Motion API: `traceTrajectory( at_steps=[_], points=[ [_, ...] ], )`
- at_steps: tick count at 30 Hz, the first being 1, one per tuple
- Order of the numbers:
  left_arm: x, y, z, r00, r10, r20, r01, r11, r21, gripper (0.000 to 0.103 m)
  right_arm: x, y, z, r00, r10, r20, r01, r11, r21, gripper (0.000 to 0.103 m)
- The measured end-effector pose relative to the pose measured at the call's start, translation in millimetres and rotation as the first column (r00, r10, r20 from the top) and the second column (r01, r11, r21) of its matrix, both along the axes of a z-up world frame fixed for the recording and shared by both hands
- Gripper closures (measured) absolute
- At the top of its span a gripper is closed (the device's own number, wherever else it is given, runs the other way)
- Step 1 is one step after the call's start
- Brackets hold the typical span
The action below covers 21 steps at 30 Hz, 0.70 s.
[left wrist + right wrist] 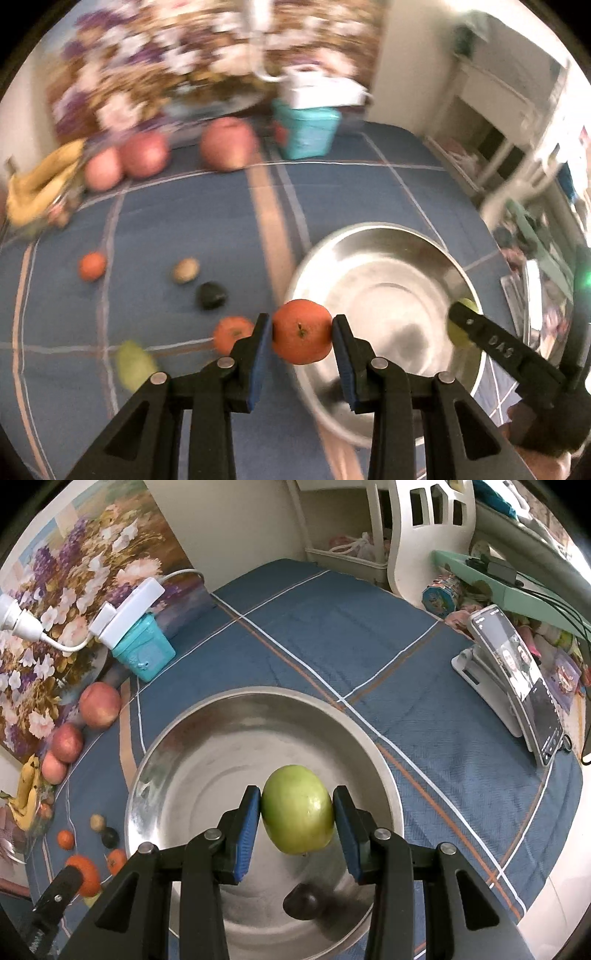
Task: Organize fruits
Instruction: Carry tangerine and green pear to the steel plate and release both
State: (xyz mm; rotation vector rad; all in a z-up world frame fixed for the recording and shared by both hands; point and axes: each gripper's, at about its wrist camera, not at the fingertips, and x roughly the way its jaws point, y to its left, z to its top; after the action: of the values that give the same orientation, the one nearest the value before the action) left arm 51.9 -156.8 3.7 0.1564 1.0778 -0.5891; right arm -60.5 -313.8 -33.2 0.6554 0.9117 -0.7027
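Holding an orange [302,331], the left gripper [302,334] pinches it between blue pads at the bowl's [388,258] left rim. Right gripper [297,814] pinches a green fruit [297,808] over the bowl. Raised lettering "DAS" shows on the right gripper's finger [495,341]. Loose fruits lie left of the bowl. Phone [517,679] text unreadable.

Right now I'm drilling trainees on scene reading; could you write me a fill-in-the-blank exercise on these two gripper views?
1. The left gripper is shut on a small round ____ tangerine.
2. The right gripper holds a smooth green fruit above the round ____ bowl.
3. The white power strip rests on a ____ plastic box.

Missing words: orange; metal; turquoise
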Motion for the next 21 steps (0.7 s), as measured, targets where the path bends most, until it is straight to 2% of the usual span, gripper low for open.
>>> traceTrajectory(
  at_steps=[5,12,15,20,21],
  points=[
    [-4,-34,-11,0.997,-0.074,0.023,0.073,0.997,0.039,0.067,0,-3,-3,1.000,-0.001,0.000,0.001,1.000,0.015,0.061],
    [-9,-47,-26,0.995,-0.095,-0.004,0.095,0.993,0.065,0.064,2,-3,-5,1.000,0.003,-0.004,-0.003,1.000,0.023,0.061],
    [-9,-47,-23,0.995,-0.100,-0.002,0.100,0.993,0.057,0.055,2,-3,-4,1.000,0.005,-0.008,-0.005,1.000,0.017,0.061],
    [-8,-35,-13,0.997,-0.081,-0.003,0.081,0.996,0.041,0.052,3,-1,-3,1.000,0.011,-0.006,-0.011,1.000,0.013,0.061],
    [-7,-33,-12,0.997,-0.077,-0.002,0.077,0.996,0.040,0.049,2,-1,-2,1.000,0.012,-0.004,-0.012,1.000,0.009,0.061]
  ],
)
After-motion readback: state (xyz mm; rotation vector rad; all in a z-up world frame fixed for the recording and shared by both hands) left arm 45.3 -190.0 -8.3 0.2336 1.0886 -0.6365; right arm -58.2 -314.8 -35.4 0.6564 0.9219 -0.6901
